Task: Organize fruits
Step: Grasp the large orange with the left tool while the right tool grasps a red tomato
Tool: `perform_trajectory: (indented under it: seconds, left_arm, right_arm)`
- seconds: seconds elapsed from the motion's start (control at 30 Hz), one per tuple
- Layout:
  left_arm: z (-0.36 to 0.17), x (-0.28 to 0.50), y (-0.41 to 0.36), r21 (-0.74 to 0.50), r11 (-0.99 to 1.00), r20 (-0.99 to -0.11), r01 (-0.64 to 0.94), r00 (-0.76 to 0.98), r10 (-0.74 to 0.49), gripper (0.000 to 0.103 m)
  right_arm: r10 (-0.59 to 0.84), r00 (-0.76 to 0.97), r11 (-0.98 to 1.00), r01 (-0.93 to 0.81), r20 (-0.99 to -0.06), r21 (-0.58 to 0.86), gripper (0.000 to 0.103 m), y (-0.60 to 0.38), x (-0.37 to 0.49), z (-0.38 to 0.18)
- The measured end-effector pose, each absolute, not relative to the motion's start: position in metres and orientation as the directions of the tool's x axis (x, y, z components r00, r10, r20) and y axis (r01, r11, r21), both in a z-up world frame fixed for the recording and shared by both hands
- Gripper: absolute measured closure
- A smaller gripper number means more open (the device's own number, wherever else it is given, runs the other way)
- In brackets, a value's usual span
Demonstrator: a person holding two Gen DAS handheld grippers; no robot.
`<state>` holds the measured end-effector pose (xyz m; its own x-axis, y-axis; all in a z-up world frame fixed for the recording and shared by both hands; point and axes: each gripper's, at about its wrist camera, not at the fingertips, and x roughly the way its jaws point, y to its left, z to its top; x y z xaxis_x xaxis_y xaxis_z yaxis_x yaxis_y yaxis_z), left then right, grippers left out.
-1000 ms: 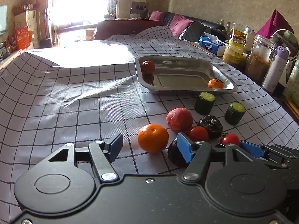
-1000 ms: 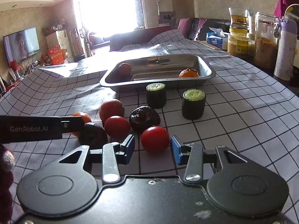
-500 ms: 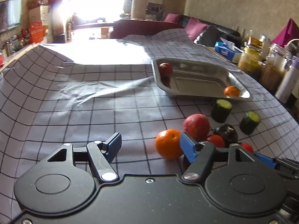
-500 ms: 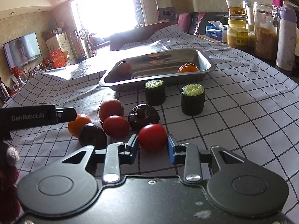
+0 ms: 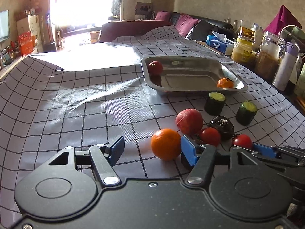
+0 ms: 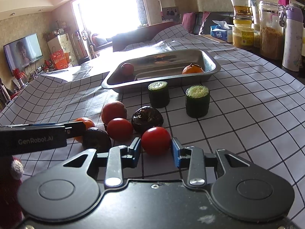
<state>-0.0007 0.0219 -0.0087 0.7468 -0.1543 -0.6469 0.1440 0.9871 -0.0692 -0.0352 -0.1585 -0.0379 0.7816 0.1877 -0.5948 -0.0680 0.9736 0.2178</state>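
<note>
On the checked cloth of the desk [image 5: 95, 99], near its right edge, a cluster of fruit lies in front of a steel tray [image 6: 213, 64]. Counted across both views: two oranges, one loose [image 5: 165, 144] and one in the tray's near right corner [image 6: 192, 69]; two small red tomatoes, one [image 6: 156, 140] between the right gripper's pads and another [image 6: 119, 129] just left of it; one larger pinkish-red round fruit [image 5: 189, 121] behind them; one dark reddish fruit [image 6: 127, 68] in the tray's far left corner; two dark wrinkled fruits, one [image 6: 147, 118] behind the tomatoes and one [image 6: 96, 139] beside the loose orange; and two cut cucumber pieces [image 6: 158, 94] [image 6: 197, 101].

Both cucumber pieces stand upright, long axis vertical, pale cut faces up, side by side just in front of the tray's near rim. The tray's long axis runs across the desk, left to right.

The right gripper [image 6: 156, 149] has its jaws closed in around the tomato, blue pads at its two sides; whether they press it I cannot tell. The left gripper [image 5: 152, 148] has its jaws wide open, the loose orange just inside the right pad, apart from the left pad.
</note>
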Motion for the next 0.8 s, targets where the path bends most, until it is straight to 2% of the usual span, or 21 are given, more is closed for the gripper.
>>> perform_trajectory:
  seconds: [0.3,0.47,0.6,0.8]
  left_arm:
    - [-0.009,0.008,0.02,-0.103,0.986,-0.668,0.129,0.726,-0.165,0.037]
    - [-0.007,0.011,0.004,-0.15,0.97,-0.696,0.193,0.676,-0.243,0.035]
    - [-0.004,0.011,-0.009,-0.084,0.975,-0.697,0.205,0.687,-0.205,0.035]
    - [-0.008,0.016,-0.007,-0.066,0.985,-0.718,0.162,0.678,-0.159,0.035]
  right_arm:
    - [0.197,0.806,0.964,-0.057,-0.558,0.258,0.069,-0.167,-0.042,-0.036]
    - [0.179,0.826,0.965,-0.041,-0.535,0.26,0.069,-0.168,-0.045,-0.034]
    - [0.152,0.84,0.962,-0.004,-0.521,0.274,0.069,-0.173,-0.047,-0.033]
    - [0.174,0.836,0.951,-0.006,-0.521,0.309,0.069,-0.178,-0.047,-0.034]
